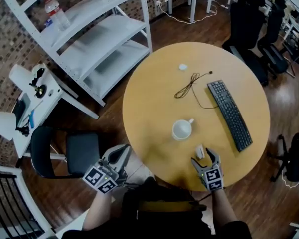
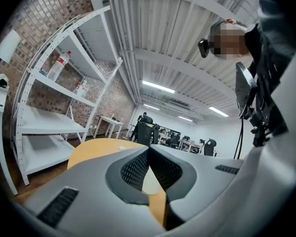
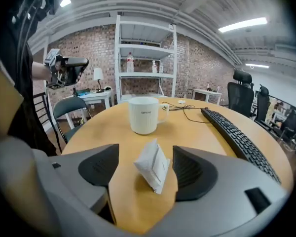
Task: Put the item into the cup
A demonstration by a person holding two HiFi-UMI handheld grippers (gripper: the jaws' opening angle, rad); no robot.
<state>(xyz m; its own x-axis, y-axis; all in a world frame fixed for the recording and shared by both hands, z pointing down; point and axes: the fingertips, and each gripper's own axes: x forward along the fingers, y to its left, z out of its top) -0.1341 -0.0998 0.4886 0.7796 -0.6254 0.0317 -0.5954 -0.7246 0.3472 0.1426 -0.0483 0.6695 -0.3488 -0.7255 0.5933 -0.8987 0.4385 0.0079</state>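
A white cup [image 1: 182, 129] with a handle stands upright near the middle of the round wooden table [image 1: 154, 88]. In the right gripper view the cup [image 3: 144, 114] is just beyond the jaws. A small white paper packet [image 1: 200, 152] lies near the table's front edge. My right gripper [image 1: 205, 158] is open around it. The packet [image 3: 153, 167] sits between the two pads [image 3: 101, 166], with a gap on each side. My left gripper [image 1: 115, 161] hangs off the table's left edge. Its jaws [image 2: 149, 151] are shut, tips touching, with nothing between them.
A black keyboard [image 1: 229, 114] lies at the table's right, and a thin black cable [image 1: 189, 86] and a small white object [image 1: 183, 67] lie behind the cup. A black chair [image 1: 65, 153] stands left of the table. White shelves [image 1: 89, 34] stand at the back left.
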